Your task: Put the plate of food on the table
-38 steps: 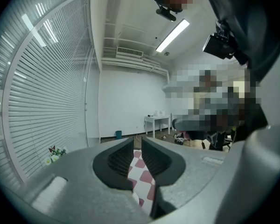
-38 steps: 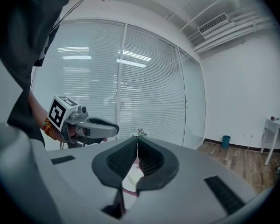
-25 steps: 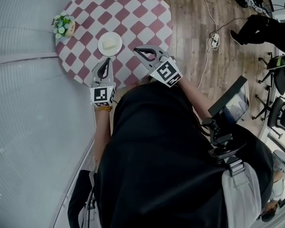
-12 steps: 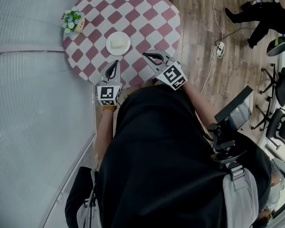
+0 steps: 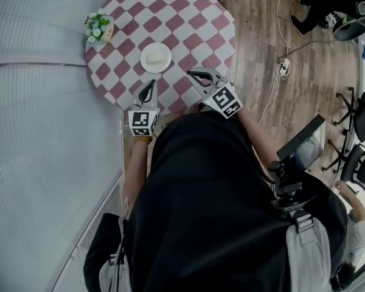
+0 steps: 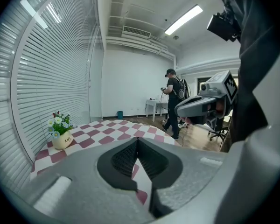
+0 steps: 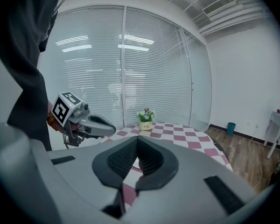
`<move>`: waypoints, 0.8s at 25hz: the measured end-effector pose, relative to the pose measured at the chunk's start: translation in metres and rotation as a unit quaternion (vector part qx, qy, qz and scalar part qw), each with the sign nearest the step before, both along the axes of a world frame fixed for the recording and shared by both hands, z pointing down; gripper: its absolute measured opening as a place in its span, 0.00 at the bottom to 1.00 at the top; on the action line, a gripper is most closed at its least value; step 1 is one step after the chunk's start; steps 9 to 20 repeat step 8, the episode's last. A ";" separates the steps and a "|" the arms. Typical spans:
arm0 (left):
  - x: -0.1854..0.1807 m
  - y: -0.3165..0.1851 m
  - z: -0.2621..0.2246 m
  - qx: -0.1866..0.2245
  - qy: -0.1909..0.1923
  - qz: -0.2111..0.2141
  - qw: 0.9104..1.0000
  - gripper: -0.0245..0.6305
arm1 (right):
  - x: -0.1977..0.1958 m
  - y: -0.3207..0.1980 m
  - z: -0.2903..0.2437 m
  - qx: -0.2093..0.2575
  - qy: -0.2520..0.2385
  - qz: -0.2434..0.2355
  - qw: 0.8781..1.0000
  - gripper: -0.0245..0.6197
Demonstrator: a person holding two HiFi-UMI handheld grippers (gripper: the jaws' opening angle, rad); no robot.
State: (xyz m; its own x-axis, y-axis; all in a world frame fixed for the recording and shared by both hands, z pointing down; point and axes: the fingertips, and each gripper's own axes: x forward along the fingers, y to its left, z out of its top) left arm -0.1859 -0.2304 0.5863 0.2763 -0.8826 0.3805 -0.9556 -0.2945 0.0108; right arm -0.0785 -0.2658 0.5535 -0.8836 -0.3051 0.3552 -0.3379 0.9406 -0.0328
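The head camera looked steeply down from above the person's shoulders, high over the round checked table (image 5: 194, 17), with the left claw (image 5: 150, 85) and right claw (image 5: 191, 73) over its near edge. Each gripper camera sat close behind its own claw, low over that edge. The left one faced across the table into the room. The right one faced the blinds (image 7: 154, 69) and caught the left claw. All three views shared the tabletop and the flower pot (image 5: 99, 28) at the edge beside the blinds.

Bright, even light falls from a ceiling strip lamp (image 6: 184, 18) and through the window blinds (image 7: 154, 73), whose glass mirrors lamp glare, while fisheye bending darkens the corners and the close left gripper (image 6: 137, 141) looks soft.
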 end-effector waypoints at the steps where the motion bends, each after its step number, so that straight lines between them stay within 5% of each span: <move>1: -0.001 -0.001 0.000 0.000 0.000 -0.001 1.000 0.05 | 0.000 -0.001 0.000 0.000 0.000 0.000 1.000 0.05; 20: 0.001 -0.002 0.002 -0.001 -0.001 -0.001 1.000 0.05 | 0.002 -0.001 0.002 0.000 0.002 0.002 1.000 0.05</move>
